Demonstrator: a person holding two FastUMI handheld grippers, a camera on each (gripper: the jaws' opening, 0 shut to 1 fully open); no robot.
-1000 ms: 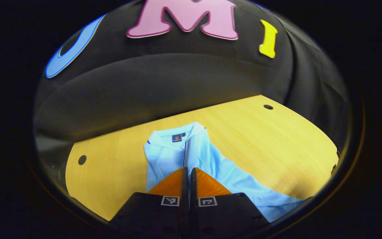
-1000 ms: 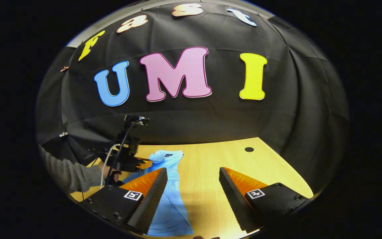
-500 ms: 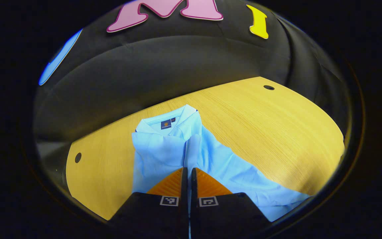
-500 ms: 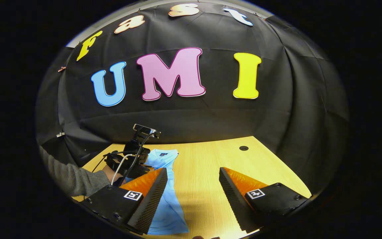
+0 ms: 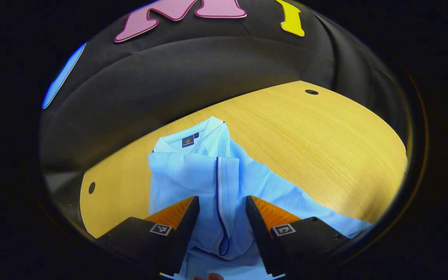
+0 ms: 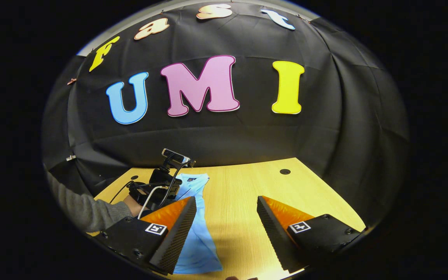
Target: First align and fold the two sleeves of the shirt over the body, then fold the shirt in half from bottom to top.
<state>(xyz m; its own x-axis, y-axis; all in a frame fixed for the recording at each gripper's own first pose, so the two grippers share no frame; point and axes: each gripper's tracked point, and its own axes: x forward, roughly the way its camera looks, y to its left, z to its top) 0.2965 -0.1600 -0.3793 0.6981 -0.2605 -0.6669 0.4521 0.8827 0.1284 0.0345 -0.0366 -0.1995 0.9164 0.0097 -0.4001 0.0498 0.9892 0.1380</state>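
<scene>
Shirt (image 5: 193, 175) on table (image 5: 305, 136), left gripper (image 5: 221, 217) fingers apart

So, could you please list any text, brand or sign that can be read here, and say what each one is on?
None can be read.
Neck label inside the collar of the light blue shirt: a small emblem and print, too small to read.
Square coded markers on the left claw: patterns, not text.

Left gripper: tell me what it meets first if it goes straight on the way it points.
The left gripper, jaws open, points along the folded sleeve lying on the shirt. That sleeve cloth looks first in line, then the collar; depth is unclear.
</scene>
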